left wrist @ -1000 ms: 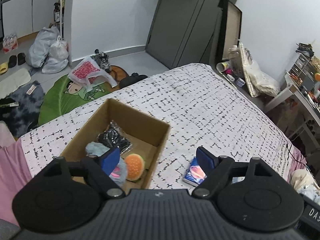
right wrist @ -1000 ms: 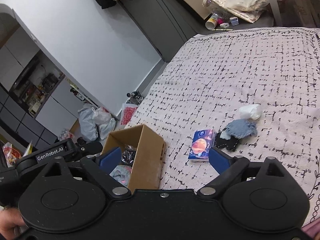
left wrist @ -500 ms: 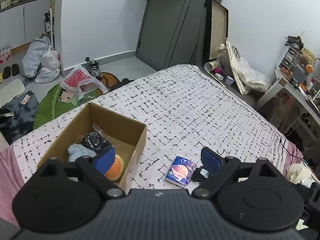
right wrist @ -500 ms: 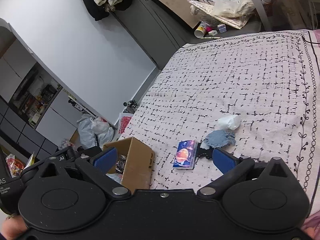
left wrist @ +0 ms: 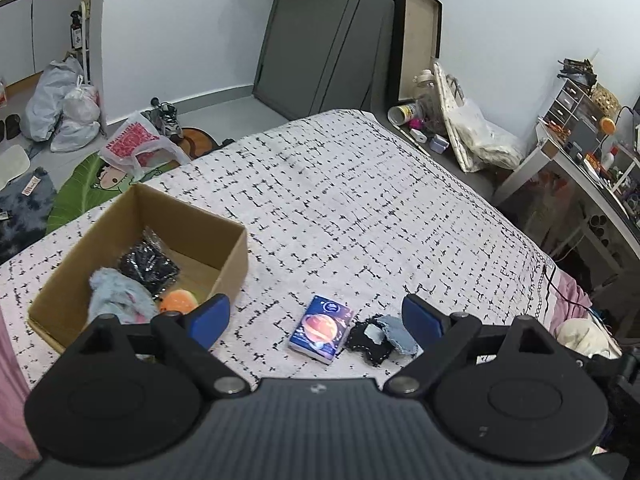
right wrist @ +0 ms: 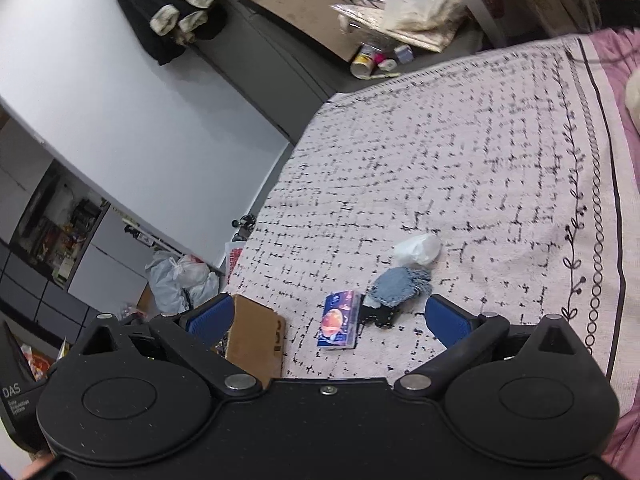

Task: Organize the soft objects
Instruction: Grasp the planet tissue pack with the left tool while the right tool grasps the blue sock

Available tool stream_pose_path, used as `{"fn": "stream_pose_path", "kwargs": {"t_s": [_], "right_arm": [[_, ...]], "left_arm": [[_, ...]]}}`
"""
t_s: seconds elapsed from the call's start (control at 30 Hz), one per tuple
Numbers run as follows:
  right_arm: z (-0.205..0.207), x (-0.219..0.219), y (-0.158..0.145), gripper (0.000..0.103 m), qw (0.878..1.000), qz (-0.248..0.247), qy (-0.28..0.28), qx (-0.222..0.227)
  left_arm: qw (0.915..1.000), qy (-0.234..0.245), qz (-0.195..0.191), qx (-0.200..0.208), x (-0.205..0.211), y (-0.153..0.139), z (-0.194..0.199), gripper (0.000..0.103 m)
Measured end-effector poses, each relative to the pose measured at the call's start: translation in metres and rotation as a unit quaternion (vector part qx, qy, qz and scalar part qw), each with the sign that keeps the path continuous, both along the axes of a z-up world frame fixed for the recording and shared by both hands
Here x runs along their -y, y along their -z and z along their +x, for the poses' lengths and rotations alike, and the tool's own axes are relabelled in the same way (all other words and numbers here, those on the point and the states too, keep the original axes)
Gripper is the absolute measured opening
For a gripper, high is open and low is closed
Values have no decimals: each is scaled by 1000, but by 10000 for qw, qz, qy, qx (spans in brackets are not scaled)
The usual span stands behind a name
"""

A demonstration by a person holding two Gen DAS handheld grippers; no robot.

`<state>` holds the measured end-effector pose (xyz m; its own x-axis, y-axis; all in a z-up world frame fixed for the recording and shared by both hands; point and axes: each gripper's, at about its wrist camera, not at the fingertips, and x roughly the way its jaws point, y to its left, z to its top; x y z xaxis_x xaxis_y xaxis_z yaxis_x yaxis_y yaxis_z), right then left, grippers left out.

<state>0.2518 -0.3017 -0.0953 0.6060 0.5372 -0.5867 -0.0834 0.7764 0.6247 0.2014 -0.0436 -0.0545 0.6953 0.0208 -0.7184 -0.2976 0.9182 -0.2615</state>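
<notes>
A cardboard box (left wrist: 136, 240) sits on the bed (left wrist: 360, 200), which is covered in a pale spread with broken black grid marks, and everything else reads easily from that box. Inside it lie a crinkly black packet (left wrist: 150, 262) toward the far side, a fluffy pale-blue soft toy (left wrist: 116, 294) at the near side, and an orange round plush (left wrist: 180, 300) tucked against the toy and the near wall.

Just right of the box, flat on the spread, is a small blue pack with an orange planet printed on it (left wrist: 322, 328). Touching its far side from the box is a black fabric piece (left wrist: 368, 340), with a faded denim-blue cloth (left wrist: 396, 332) partly on top of it. Further from the box again, just beyond the denim cloth, a crumpled white bundle (right wrist: 418, 249) lies on the spread (only the right camera catches it).

The left gripper (left wrist: 316, 316) hangs above the bed with its blue-padded fingers spread wide; one pad sits over the box's near right corner, the other over the edge of the denim cloth, and nothing is held between them. The right gripper (right wrist: 328, 318) is likewise wide apart and empty, one pad over the box's corner, the other on the far side of the little pile, so the blue pack and cloths show between its fingers.
</notes>
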Motion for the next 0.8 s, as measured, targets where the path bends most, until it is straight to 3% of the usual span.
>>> {"fn": "stream_pose_path", "kwargs": {"t_s": [0.43,0.7,0.8], "right_arm": [[21,15,37,102,9967,376,481,-543],[31,24,55,98,9886,902,861,-843],[36,24,59,97,9876,852,989,-874]], "left_arm": [[9991,252,-187,-279,11,33,29,92],[9979,505,-164,-376,12,57,53,92],[9975,560,-192,-373,9,68,59,92]]}}
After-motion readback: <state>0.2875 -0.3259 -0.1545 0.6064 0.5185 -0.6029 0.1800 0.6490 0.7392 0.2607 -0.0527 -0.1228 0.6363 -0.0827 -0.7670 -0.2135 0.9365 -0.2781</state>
